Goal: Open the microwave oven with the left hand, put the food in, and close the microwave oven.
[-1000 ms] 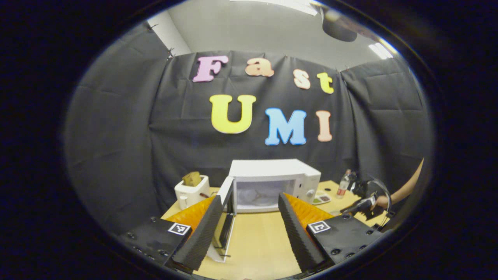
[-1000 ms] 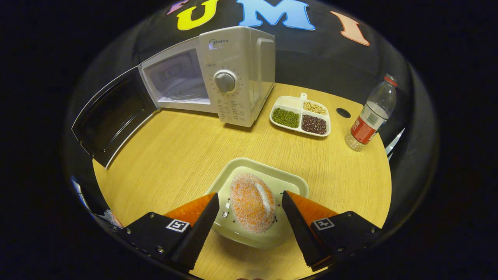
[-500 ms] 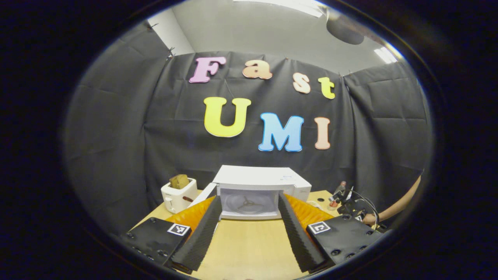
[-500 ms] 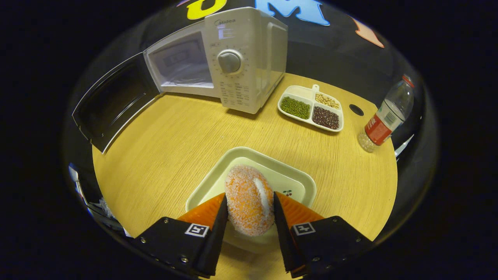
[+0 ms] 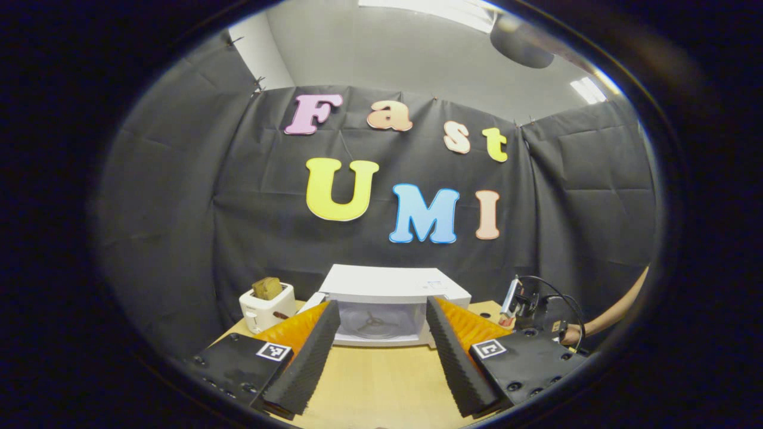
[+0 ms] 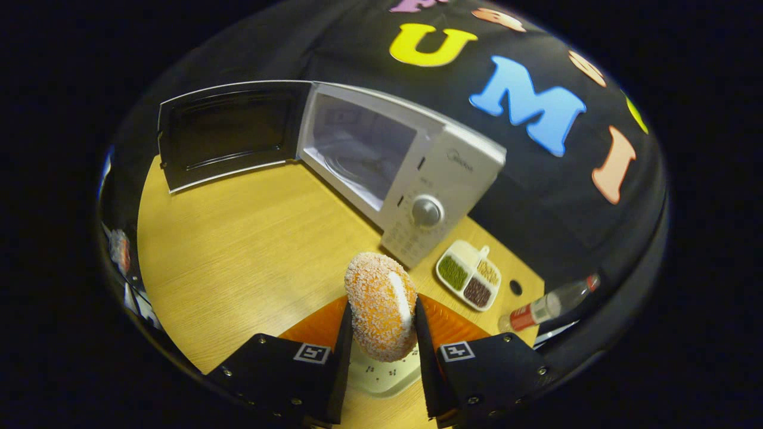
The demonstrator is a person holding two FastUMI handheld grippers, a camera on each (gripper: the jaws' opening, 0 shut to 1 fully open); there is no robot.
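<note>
We are gripping one oval, crumb-coated orange pastry (image 6: 381, 314) with a white cream seam between the ribbed black fingers of our right gripper (image 6: 380, 333), both pads pressing its sides; it is hanging above one pale square plate (image 6: 381, 374) on the wood-grain table (image 6: 238, 238). Our left gripper (image 5: 381, 339) is hovering with its two fingers spread wide, nothing between them, facing the boxy white microwave (image 6: 417, 173). Its single dark-windowed door (image 6: 226, 134) is standing swung open, the smooth cavity showing. Beside the microwave we are seeing one three-compartment dish (image 6: 469, 276) of beans, one clear plastic bottle (image 6: 545, 308), and one white toaster (image 5: 266, 304) holding one slice.
</note>
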